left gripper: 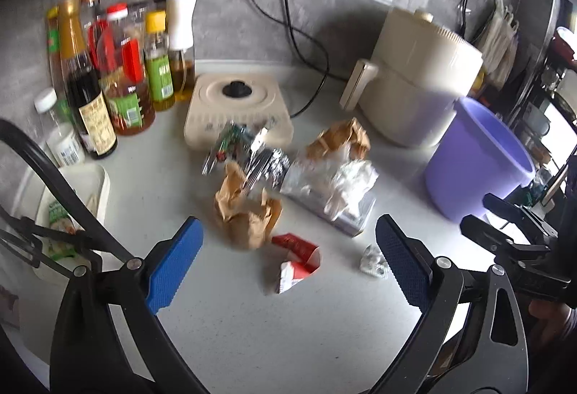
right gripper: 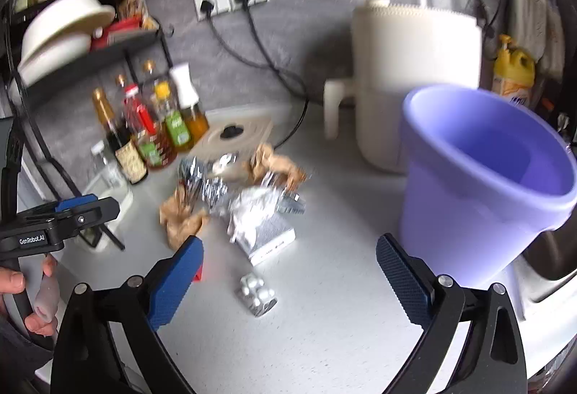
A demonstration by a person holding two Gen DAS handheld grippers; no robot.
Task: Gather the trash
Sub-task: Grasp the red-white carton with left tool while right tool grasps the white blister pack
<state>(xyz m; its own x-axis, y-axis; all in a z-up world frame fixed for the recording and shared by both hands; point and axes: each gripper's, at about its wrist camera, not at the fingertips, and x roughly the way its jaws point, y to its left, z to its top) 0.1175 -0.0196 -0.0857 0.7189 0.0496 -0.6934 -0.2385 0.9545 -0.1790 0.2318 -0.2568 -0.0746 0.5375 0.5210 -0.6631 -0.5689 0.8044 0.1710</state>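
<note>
Now, both grippers low over the worktop [left gripper: 252,332], nothing picked up yet. Left gripper [left gripper: 288,264] with fingers wide apart, empty, poised above the red carton [left gripper: 297,262]; right gripper [right gripper: 288,280] likewise spread and empty, over the blister pack [right gripper: 256,293].

Trash heaped mid-worktop: brown paper [left gripper: 247,215], crumpled and springy; foil wrapper [left gripper: 252,159], shiny and creased; clear bag [left gripper: 330,183] over a flat box [right gripper: 272,242]. Purple bin [right gripper: 479,177] at the right edge, smooth plastic, open-topped, apparently empty.

Risks, judged from here:
- Carton torn and flattened, lying low: could skid ahead of the pads instead of being pinched.
- Blister pack small, hard and slick, hugging the surface: easy to flick away towards the near edge.
- Foil and bag overlapping: grabbing one may drag the other along and spill it short of the bin.
- Bin looks light: a knock on the rim might tip it or shove it off the right edge.
- Bottles [left gripper: 108,76] crowded at the back-left corner, tall and narrow: a wide swing could topple them.
</note>
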